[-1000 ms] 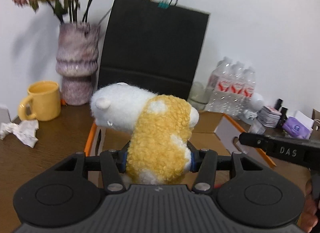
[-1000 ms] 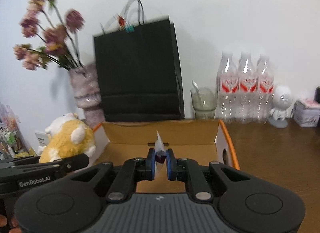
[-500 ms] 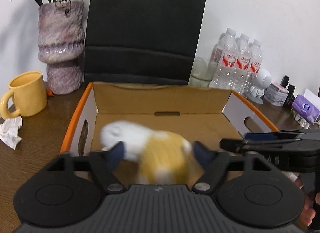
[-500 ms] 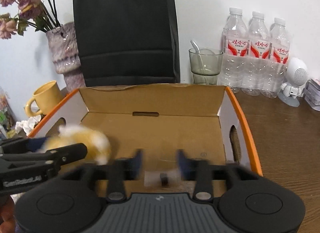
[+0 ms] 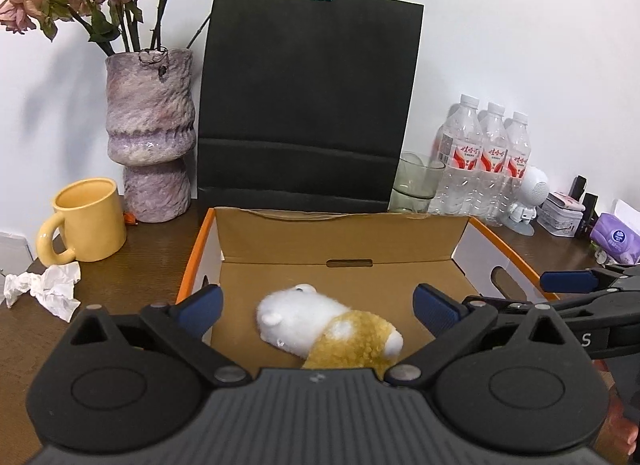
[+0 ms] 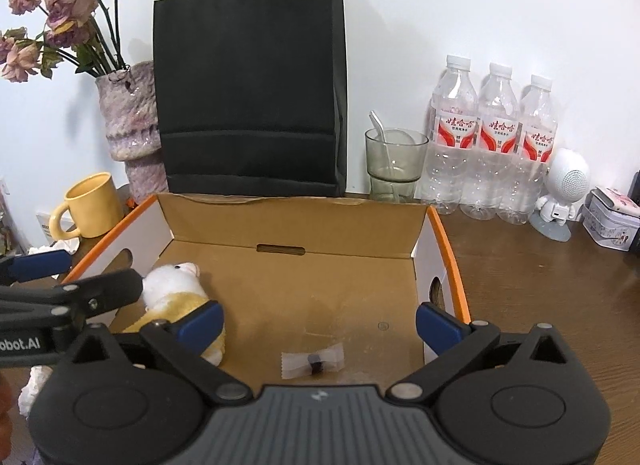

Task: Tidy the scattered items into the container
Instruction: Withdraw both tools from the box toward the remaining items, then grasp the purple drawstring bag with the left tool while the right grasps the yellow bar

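Plush toy (image 5: pixel 326 327) lies on its side on the floor of the cardboard box (image 5: pixel 340 239), left half, clear of the left gripper (image 5: pixel 316 307), whose jaws are opening with nothing pressed between them. Right gripper (image 6: pixel 318 323) jaws likewise opening; small clear-wrapped packet (image 6: pixel 313 361) lies flat on the box floor below them, right of the toy, not touching it. Both items are in the box, neither held.

Handling, my read: toy is light, soft and squashy, fuzzy so it won't slip; best taken across the yellow midsection, a modest squeeze is enough. Packet is very light with a slick, crinkly wrapper; pinch it at the dark core, since the thin wrapper ends would likely fold. What the dark core is I can't make out; too small. Crumpled tissue (image 5: pixel 44 289) on the table beside the yellow mug (image 5: pixel 86 221) looks like the next candidate: near weightless, take it anywhere
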